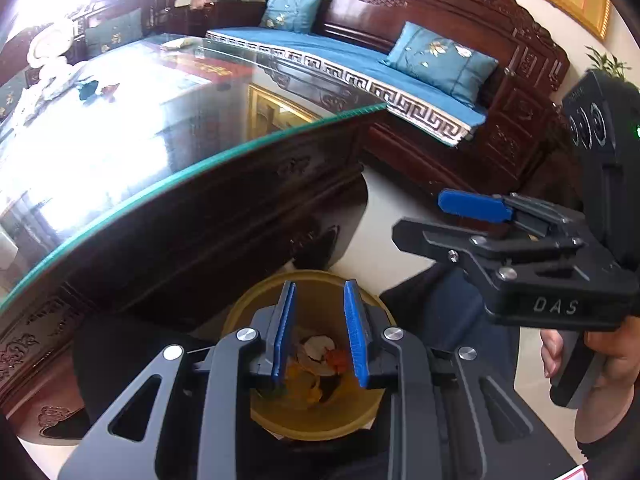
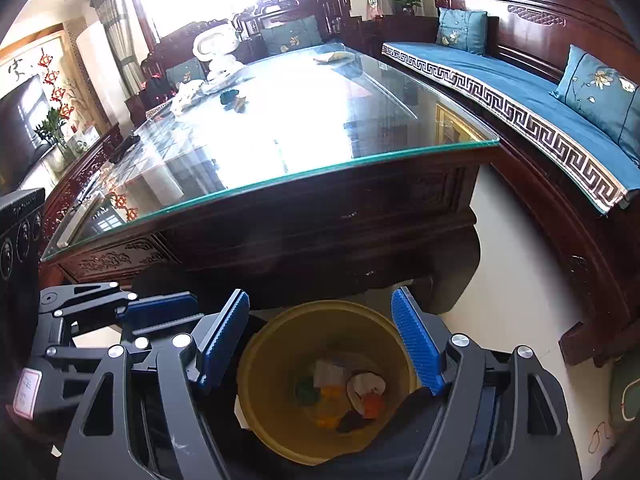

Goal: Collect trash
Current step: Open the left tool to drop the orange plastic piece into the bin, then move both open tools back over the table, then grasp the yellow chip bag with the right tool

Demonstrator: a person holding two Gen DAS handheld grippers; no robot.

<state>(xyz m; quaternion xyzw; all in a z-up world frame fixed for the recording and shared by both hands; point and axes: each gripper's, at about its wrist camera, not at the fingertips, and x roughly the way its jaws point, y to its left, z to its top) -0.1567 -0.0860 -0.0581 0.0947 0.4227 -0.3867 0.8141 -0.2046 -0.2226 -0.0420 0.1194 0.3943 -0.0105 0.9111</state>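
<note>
Left hand-held gripper (image 1: 320, 332): blue-padded jaws parted with nothing between them, poised directly above the yellow bin (image 1: 320, 408)
Right hand-held gripper (image 2: 324, 344): jaws spread wide and empty, also above the bin (image 2: 256, 360); in the left wrist view it shows from the side (image 1: 460, 216), held by a hand (image 1: 612, 364) at the right edge
Yellow bin: round, open-topped, standing on the pale floor (image 2: 504, 280) just beside the near end of the worktop (image 2: 304, 216)
Trash in bin (image 2: 344, 396): several pieces lying on the bottom, namely a white crumpled piece, a white-and-brown scrap, orange, yellow, green and dark bits; exact kinds cannot be told
Worktop: dark carved wood under a green-edged glass sheet (image 1: 192, 168), strongly glaring with window light
Items at far end of worktop: small dark blue piece (image 2: 229, 97) with a small brownish piece touching beside it, a white ornament (image 2: 218, 54), pale crumpled things near it (image 2: 188, 94), and a flat pale item (image 2: 334, 57) at the far right corner
Bench sofa (image 1: 420, 12): carved dark wood, blue seat cover with a key-pattern border, blue embroidered cushions (image 1: 440, 62), running along the right side of the worktop
</note>
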